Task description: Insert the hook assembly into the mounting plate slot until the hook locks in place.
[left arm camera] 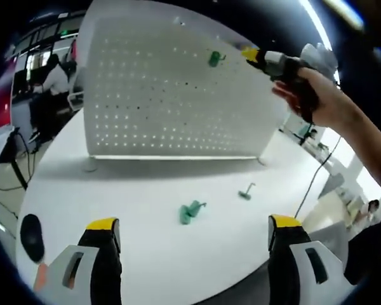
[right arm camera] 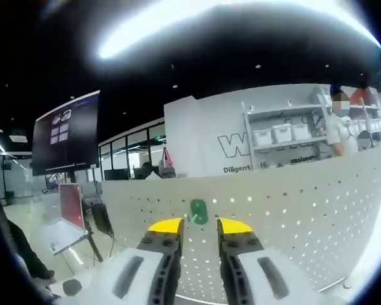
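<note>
In the left gripper view, the left gripper (left arm camera: 193,238) is held low over the white desk (left arm camera: 146,190) with its yellow-tipped jaws spread wide and nothing caught between them. Two loose green hooks are seen lying on the desk ahead: a chunkier one (left arm camera: 190,211) roughly midway between the jaws, and a smaller one (left arm camera: 246,192) off to the right, well apart from it. Behind them a white pegboard (left arm camera: 159,95) is stood upright, with one green hook (left arm camera: 214,59) already seated near its top. The right gripper (left arm camera: 251,55) is seen held up against the board's upper right edge by a hand (left arm camera: 320,98).

In the right gripper view, the right gripper (right arm camera: 199,227) is pointed straight at the pegboard (right arm camera: 292,210), with the mounted hook (right arm camera: 199,211) sat just above the gap. The jaws are only narrowly parted, and nothing appears to be gripped, though whether the hook is touched can't be told.

The hooks are judged to be light, stiff plastic, probably a bit slippery, so the chunky body is best pinched rather than the thin prong.
</note>
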`<state>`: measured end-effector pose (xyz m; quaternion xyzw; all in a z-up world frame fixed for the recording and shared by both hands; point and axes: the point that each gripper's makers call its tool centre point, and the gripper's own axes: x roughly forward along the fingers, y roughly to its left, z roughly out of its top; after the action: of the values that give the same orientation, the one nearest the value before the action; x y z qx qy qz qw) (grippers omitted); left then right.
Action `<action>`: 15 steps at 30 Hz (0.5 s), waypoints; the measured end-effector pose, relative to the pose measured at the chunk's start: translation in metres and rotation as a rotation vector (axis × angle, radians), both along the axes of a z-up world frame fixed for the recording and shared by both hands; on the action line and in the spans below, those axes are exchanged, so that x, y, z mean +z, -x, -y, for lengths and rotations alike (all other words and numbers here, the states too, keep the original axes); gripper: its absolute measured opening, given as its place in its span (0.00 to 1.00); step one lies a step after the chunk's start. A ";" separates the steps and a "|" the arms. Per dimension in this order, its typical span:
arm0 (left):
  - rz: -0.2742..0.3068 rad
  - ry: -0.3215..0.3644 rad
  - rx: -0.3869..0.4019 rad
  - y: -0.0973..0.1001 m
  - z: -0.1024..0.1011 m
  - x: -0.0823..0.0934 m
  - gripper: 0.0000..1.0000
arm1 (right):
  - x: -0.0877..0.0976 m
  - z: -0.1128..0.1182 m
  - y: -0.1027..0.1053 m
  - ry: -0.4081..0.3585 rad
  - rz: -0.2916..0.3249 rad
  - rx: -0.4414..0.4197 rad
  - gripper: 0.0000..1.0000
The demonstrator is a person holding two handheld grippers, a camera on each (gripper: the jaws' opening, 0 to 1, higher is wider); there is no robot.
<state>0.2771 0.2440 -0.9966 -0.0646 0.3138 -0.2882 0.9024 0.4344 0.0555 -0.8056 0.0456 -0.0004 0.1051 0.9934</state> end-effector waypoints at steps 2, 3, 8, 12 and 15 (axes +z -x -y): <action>-0.002 -0.001 -0.004 0.002 0.002 0.001 0.98 | -0.014 0.008 0.011 0.005 -0.029 0.002 0.18; -0.002 -0.002 -0.006 0.003 0.002 0.001 0.97 | -0.025 0.016 0.016 0.009 -0.061 0.001 0.18; 0.019 -0.031 -0.002 0.008 0.003 0.006 0.94 | -0.063 0.034 0.043 0.079 -0.147 0.014 0.18; 0.017 -0.023 -0.004 0.010 0.006 0.008 0.95 | -0.105 0.042 0.071 0.141 -0.246 0.069 0.18; 0.012 -0.033 -0.011 0.013 0.008 0.007 0.95 | -0.130 0.047 0.094 0.182 -0.307 0.102 0.18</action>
<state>0.2638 0.2362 -0.9898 -0.0463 0.3134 -0.2884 0.9036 0.3407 0.0081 -0.9358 -0.0292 0.1629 0.1469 0.9752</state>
